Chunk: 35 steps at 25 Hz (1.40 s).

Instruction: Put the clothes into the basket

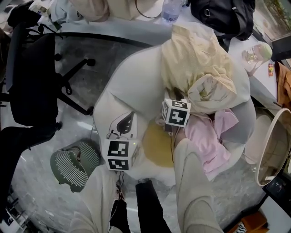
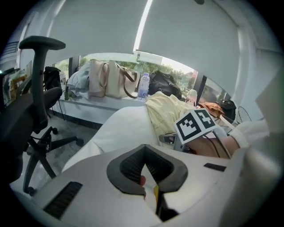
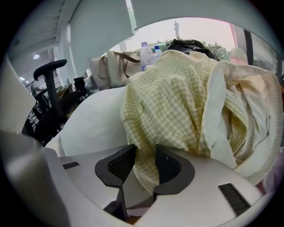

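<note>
A heap of clothes lies on a white beanbag: a yellow checked garment, a cream one and a pink one. My right gripper is at the front of the heap. In the right gripper view its jaws stand apart, and a hanging fold of the checked garment drops between them without being pinched. My left gripper hovers over the bare beanbag to the left. Its fingertips meet with nothing seen between them. A green slotted basket sits on the floor at lower left.
A black office chair stands at the left. Bags and a water bottle line the ledge behind the beanbag. A round cream-rimmed container is at the right edge. A yellow patch lies on the beanbag's front.
</note>
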Motion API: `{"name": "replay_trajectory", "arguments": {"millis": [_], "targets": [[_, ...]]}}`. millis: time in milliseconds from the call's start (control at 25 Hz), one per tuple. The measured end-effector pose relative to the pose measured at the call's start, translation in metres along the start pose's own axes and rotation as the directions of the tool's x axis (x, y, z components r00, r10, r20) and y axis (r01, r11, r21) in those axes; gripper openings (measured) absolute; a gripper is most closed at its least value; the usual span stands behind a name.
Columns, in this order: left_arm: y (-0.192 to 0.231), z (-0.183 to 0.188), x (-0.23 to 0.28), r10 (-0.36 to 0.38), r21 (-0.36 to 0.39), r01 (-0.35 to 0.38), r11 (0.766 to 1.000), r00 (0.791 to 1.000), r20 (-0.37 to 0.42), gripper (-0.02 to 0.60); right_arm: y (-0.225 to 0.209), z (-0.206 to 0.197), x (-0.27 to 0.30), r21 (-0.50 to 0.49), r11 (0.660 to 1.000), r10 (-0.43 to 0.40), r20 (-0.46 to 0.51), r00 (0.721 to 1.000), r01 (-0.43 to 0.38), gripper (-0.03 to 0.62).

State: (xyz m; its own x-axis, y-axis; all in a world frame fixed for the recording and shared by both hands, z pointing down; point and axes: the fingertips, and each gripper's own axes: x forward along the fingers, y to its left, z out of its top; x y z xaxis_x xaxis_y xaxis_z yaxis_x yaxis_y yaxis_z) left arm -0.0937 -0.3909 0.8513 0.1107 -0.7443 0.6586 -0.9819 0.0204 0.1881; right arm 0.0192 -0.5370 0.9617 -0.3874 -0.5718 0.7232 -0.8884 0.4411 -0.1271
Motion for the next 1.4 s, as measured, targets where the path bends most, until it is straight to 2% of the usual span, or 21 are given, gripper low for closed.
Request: {"name": "replay_trajectory", "arguments": {"millis": [160, 320, 560, 800, 920, 1080, 1400], "targets": [[0.008, -0.006, -0.006, 0.016, -0.024, -0.016, 1.0, 1.0, -0.002, 0.003, -0.008, 0.0, 0.0, -0.021, 0.999, -0.042, -0.01, 0.999, 0.041, 0.071], [0.011, -0.006, -0.012, 0.019, -0.032, -0.02, 0.999, 1.0, -0.008, 0.003, -0.006, 0.0, -0.005, -0.022, 0.999, -0.036, -0.025, 0.999, 0.035, 0.036], [0.003, 0.004, -0.023, 0.011, -0.025, -0.011, 1.0, 1.0, -0.008, 0.003, -0.003, 0.008, -0.033, 0.02, 1.0, -0.002, 0.003, 1.0, 0.002, 0.026], [-0.013, 0.02, -0.056, -0.007, -0.02, 0.007, 1.0, 1.0, -0.021, 0.003, 0.01, 0.023, -0.094, 0.026, 0.999, 0.036, 0.05, 0.998, -0.037, 0.026], [-0.017, 0.046, -0.069, -0.021, -0.001, 0.021, 1.0, 1.0, 0.015, 0.003, 0.014, 0.047, -0.122, 0.074, 0.996, 0.046, 0.111, 0.993, -0.055, 0.025], [-0.03, 0.074, -0.1, -0.031, -0.011, 0.032, 0.999, 0.999, 0.039, 0.003, 0.017, 0.082, -0.167, 0.103, 0.992, 0.056, 0.173, 0.983, -0.074, 0.025], [-0.051, 0.131, -0.2, -0.038, 0.02, 0.037, 0.999, 0.997, 0.071, 0.003, 0.022, 0.144, -0.274, 0.202, 0.976, 0.031, 0.242, 0.97, -0.082, 0.025]]}}
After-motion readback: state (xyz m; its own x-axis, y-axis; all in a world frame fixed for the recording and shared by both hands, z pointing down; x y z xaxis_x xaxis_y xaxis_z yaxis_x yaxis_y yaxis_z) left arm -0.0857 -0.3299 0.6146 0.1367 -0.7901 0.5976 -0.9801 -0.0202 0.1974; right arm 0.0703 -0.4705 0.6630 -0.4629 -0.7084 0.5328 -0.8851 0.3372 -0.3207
